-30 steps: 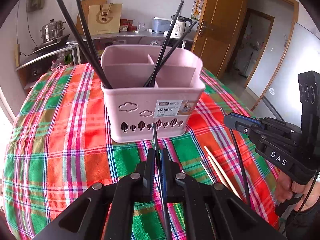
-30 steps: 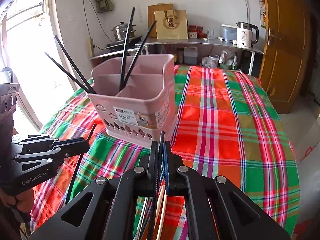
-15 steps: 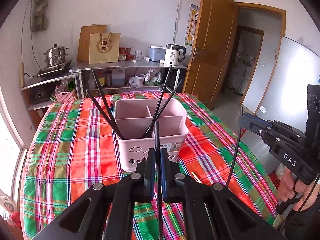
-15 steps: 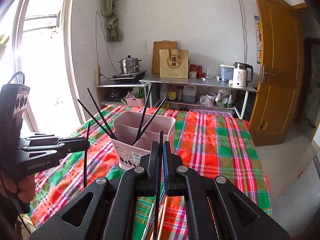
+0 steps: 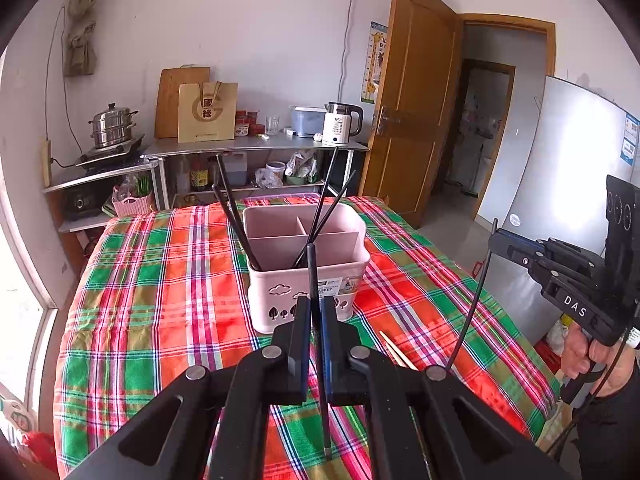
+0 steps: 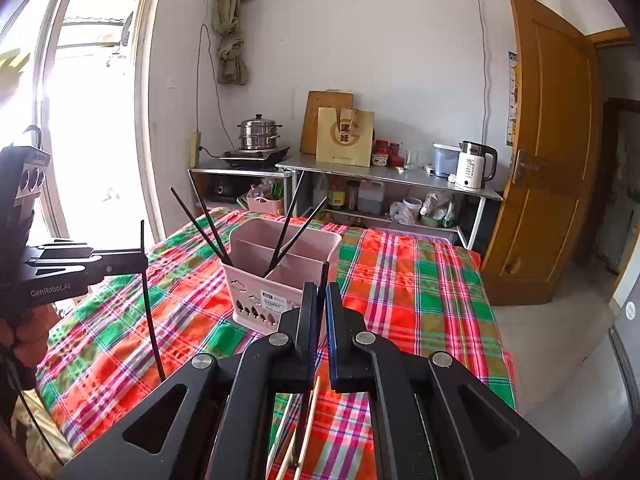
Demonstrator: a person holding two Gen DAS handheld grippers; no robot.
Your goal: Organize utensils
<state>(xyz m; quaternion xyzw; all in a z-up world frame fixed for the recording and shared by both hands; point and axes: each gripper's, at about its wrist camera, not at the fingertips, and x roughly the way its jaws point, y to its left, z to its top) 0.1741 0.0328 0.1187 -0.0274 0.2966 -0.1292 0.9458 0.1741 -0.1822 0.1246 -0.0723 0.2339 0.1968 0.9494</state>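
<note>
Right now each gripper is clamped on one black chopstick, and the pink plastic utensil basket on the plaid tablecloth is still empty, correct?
Not quite: the pink plastic utensil basket is not empty. The left wrist view shows four black chopsticks already standing in it. The rest holds: the left gripper and right gripper each clamp one black chopstick, above the plaid tablecloth.

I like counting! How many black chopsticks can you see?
6: two leaning at the basket's left side, two in its middle, one in each gripper's fingers.

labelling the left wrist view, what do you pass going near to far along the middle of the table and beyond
left gripper shut on a black chopstick → pink basket → steel shelf → paper bag at the wall
</note>
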